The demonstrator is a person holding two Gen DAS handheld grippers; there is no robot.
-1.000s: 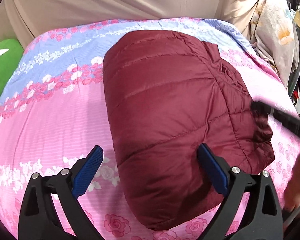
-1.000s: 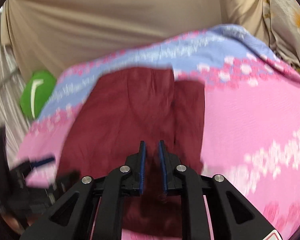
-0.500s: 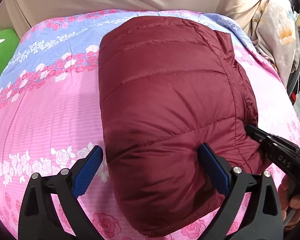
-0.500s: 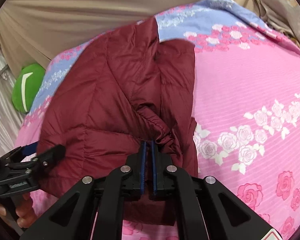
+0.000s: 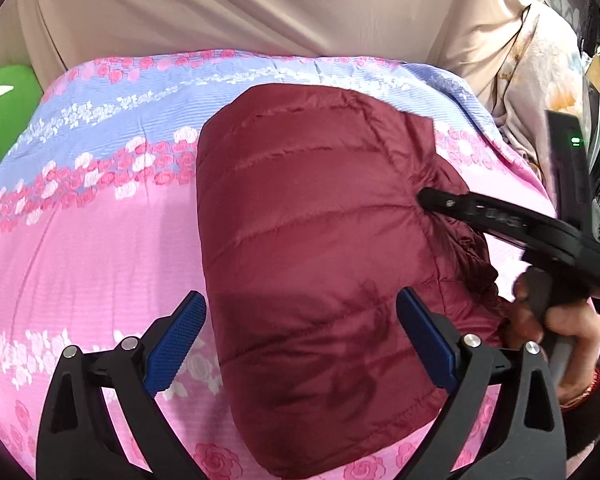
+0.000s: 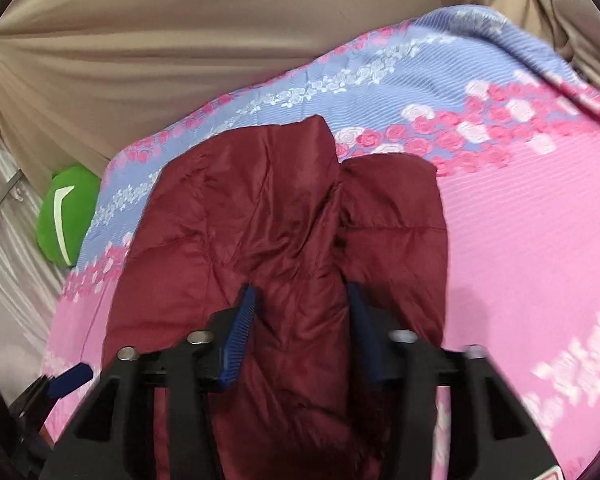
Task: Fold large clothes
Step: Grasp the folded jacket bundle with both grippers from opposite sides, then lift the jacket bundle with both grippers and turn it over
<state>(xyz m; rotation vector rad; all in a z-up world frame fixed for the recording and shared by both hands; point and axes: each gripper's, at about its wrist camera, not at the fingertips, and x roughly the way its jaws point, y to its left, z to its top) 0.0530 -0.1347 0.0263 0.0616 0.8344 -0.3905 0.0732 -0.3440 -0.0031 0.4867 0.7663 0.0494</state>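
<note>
Beige curtain (image 5: 240, 4) hangs behind a bed, and a floral sheet (image 5: 80, 240) in pink and blue bands covers the mattress.

Jacket (image 5: 320, 240): maroon, quilted, folded into a thick bundle on the sheet, lying mostly on the pink band with its far end over the blue one. In the right wrist view the jacket (image 6: 268, 216) shows a folded flap on top and a second layer out to the right, with a crease between them.

Your left gripper (image 5: 300, 340) hangs above the near end of the bundle with its jaws spread wide. The blue pads (image 5: 176, 340) touch nothing; one is over the sheet and the other over the jacket.

Your right gripper (image 6: 300, 320) straddles a raised ridge of the jacket. Its jaws are opening, and the fabric sits between the pads, but you can't tell whether they still press on it. From the left wrist view, the right gripper (image 5: 428, 198) pokes its tip into the jacket's right edge, where the cloth puckers. Your right hand (image 5: 556, 320) wraps its handle, a red bangle at the wrist.

Green cushion (image 6: 66, 216): sits off the far left corner of the bed, against the curtain. Patterned cloth (image 5: 540, 92) hangs at far right.
</note>
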